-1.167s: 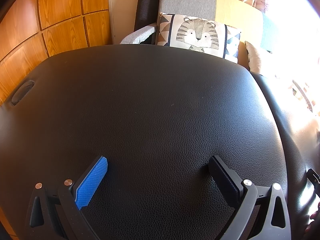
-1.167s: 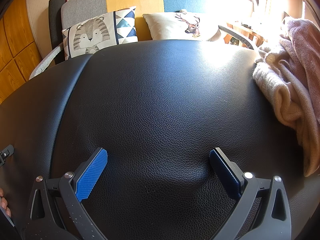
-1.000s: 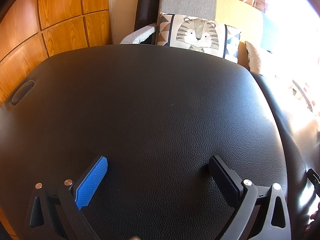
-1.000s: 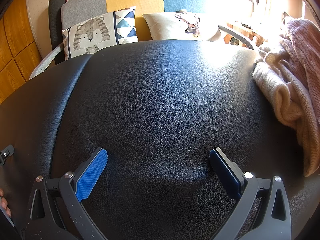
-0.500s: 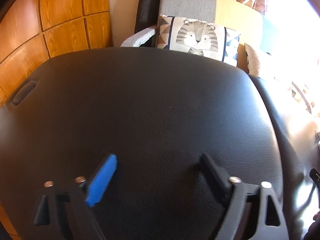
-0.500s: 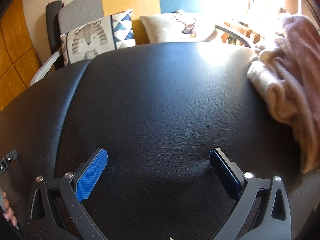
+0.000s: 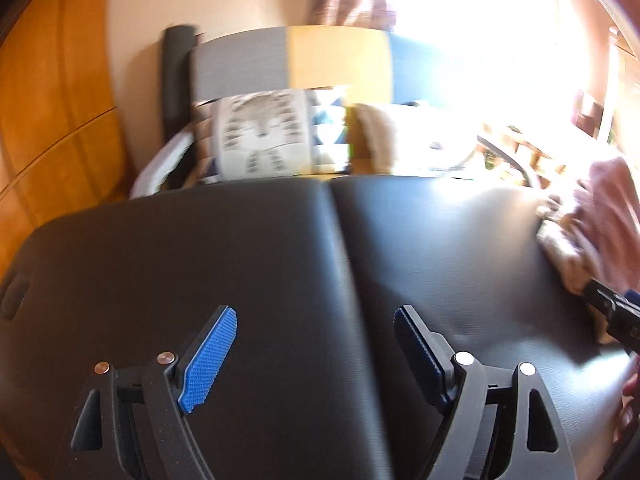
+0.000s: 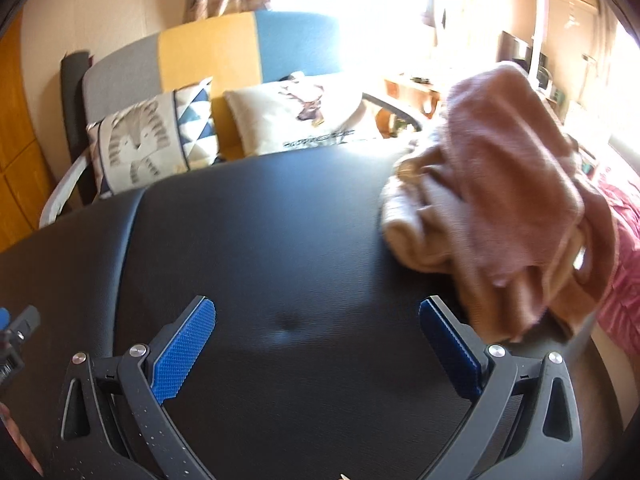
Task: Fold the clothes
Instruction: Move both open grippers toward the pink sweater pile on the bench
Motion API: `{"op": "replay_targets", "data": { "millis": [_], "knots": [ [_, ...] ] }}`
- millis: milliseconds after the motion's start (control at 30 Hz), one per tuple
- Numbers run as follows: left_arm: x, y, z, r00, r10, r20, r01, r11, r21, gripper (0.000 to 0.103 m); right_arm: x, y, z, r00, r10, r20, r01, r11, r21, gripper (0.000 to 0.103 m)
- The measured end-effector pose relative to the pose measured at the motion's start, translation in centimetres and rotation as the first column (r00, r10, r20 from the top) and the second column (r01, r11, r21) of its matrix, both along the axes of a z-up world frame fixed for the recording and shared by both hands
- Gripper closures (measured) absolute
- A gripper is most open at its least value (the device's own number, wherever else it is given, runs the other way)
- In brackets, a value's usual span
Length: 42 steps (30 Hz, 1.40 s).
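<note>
A pile of knitted clothes, cream and dusty pink, lies crumpled on the right part of the black leather table. It also shows at the right edge of the left wrist view. My right gripper is open and empty above the table, its right finger close to the pile's near edge. My left gripper is open and empty above the table, well left of the pile. The right gripper's tip shows at the right edge of the left wrist view.
A patchwork sofa with a tiger cushion and a deer cushion stands behind the table. Wooden panels line the left wall. A pink quilted fabric lies beyond the table's right edge.
Both grippers have swung to the right and risen. The clothes pile is now much closer to the right gripper. The left jaws have narrowed somewhat; both views are motion-blurred.
</note>
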State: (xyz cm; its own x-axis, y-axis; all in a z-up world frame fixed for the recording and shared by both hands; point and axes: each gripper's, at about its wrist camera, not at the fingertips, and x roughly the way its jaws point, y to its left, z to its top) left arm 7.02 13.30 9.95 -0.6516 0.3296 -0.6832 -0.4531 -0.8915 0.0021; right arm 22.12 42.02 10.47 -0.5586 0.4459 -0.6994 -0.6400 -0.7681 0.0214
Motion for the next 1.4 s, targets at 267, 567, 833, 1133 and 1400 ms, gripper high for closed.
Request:
{"op": "replay_targets", "data": {
  "millis": [267,567,833,1133,1400],
  "knots": [
    [3.3,4.7,1.8,0.989,-0.146,-0.026,0.146,0.989,0.012,0.020,4.1,2.9,2.9,0.993,-0.107,-0.041,0.108,0.994,0.018,0.000],
    [6.1,9.0,4.2,0.967,-0.232,-0.103,0.231,0.973,-0.024,0.020,7.3,5.0,5.2,0.977,-0.196,-0.087,0.200,0.979,0.043,0.000],
    [7.8,10.9,4.6,0.954,-0.283,-0.095,0.282,0.959,-0.020,0.020,9.7,6.8,5.9,0.961,-0.255,-0.109,0.259,0.965,0.031,0.000],
    [9.5,12.3,6.4,0.935,-0.336,-0.112,0.334,0.942,-0.031,0.020,11.2,7.8,6.5,0.948,-0.297,-0.118,0.302,0.953,0.030,0.000],
    [10.4,13.5,6.2,0.921,-0.375,-0.104,0.371,0.927,-0.050,0.020,12.0,8.8,6.2,0.940,-0.318,-0.125,0.324,0.946,0.029,0.000]
  ]
}}
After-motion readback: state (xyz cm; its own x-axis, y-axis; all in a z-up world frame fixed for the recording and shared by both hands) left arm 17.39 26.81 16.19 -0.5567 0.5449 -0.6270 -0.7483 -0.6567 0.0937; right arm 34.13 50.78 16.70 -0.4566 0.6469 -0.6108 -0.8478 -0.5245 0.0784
